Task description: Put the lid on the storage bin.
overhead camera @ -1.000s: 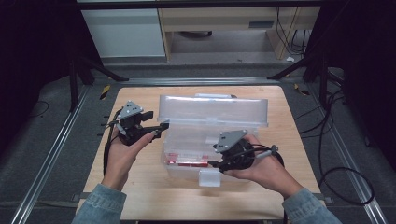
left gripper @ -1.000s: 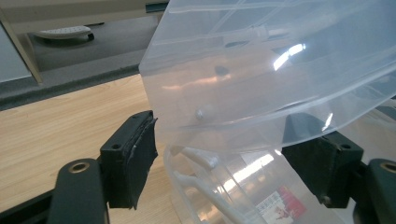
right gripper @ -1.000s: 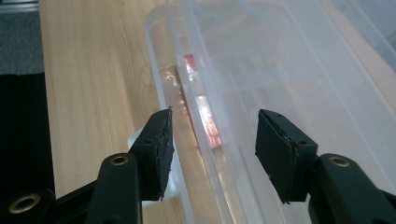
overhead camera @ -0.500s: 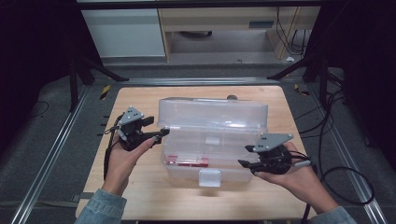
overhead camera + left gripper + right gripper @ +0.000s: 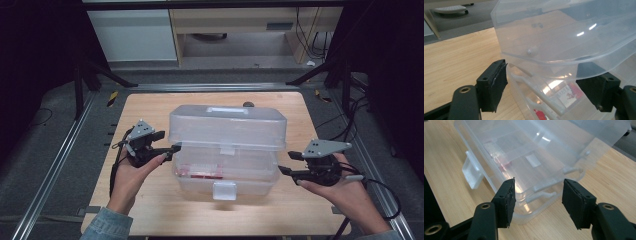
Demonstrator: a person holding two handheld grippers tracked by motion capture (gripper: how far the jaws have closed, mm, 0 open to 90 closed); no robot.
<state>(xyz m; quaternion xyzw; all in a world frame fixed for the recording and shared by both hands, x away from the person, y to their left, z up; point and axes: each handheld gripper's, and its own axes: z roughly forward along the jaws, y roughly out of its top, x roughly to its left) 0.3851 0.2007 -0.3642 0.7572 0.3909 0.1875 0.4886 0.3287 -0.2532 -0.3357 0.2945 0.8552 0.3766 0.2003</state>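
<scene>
The landmark here is the clear plastic box, which stands in the middle of the wooden worktop. Its lid is half raised, hinged at the far side, so the front edge hangs above the base and leaves a gap.

At the left end of the box is the left tool, held in the person's left hand. In the left gripper view its jaws are spread wide, one on each side of the lid's corner, and I see no pad that presses the plastic. I judge that the tool stands there to be ready to catch or guide the lid, not to carry it; what keeps the lid up I cannot tell.

Inside the box, near its front wall, lies something red with print on it; it is too blurred through the plastic to name. On the front wall the white latch hangs down, unfastened, which fits with a lid that is free to swing.

At the right end of the box is the right tool, in the right hand. Its jaws are also spread, and they are pointed at the base's end rim but a little apart from it, not touching. This looks like a waiting position beside the base, perhaps to steady it.
</scene>
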